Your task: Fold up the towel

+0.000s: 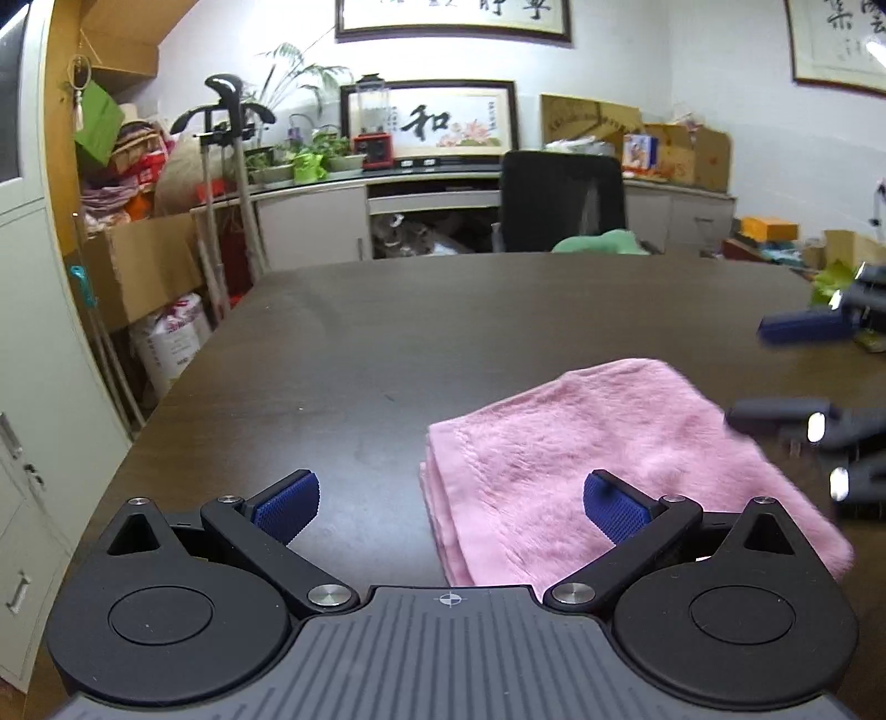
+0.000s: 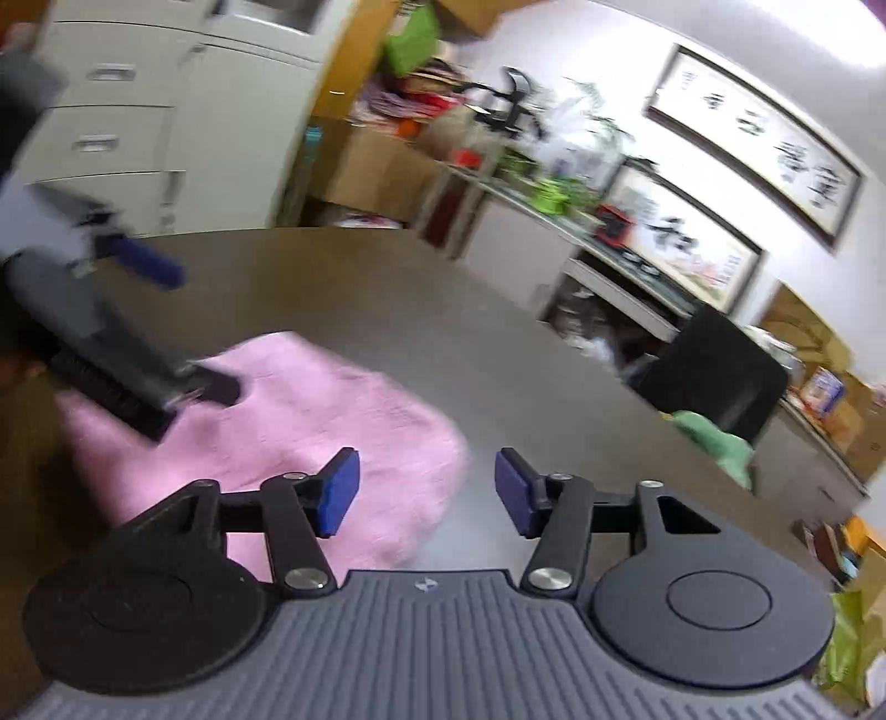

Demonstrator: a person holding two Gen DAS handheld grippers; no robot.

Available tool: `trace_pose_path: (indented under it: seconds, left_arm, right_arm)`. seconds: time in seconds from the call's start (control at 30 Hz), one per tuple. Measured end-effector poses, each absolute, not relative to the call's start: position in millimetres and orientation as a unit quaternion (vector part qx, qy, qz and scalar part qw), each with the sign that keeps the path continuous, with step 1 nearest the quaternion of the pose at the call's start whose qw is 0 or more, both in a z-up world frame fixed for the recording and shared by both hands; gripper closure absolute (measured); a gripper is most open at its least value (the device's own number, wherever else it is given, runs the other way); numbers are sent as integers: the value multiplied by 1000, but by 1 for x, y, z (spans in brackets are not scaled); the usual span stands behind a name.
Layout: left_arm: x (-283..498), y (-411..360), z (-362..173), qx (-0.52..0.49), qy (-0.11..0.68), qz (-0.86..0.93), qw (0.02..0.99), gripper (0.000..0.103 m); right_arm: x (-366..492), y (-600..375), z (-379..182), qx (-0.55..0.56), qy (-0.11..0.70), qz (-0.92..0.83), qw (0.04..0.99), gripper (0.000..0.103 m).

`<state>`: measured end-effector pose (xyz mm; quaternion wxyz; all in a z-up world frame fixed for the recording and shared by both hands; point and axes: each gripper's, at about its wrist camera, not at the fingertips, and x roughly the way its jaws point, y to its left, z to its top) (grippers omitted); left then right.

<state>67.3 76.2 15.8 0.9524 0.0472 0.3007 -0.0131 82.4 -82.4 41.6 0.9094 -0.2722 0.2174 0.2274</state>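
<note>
Jaws apart on two grippers (image 1: 449, 508) (image 2: 426, 493); one folded towel (image 1: 603, 459).

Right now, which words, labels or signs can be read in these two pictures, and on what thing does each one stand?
"和": large black brush character on the wood-framed lotus painting leaning on the grey counter.
Long framed calligraphy scroll above it: cut off by the picture edge, not readable.
Framed calligraphy at the right wall: partly cropped, not readable.
White sack with red print beside the dark wooden table: too small.
Right wrist view: all text blurred.
</note>
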Motion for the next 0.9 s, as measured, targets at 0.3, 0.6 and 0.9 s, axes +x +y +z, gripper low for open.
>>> trace_pose_path:
  seconds: [0.3,0.6,0.9]
  left_arm:
    - [68,81,8,56,328,6,943,0]
    - [71,63,8,82,327,18,941,0]
    - [118,3,6,70,342,-18,937,0]
  right_arm:
    - [109,-72,16,-275,255,224,900,43]
    - [104,-87,13,-280,275,247,886,38]
    - [135,-137,9,-291,285,155,900,20]
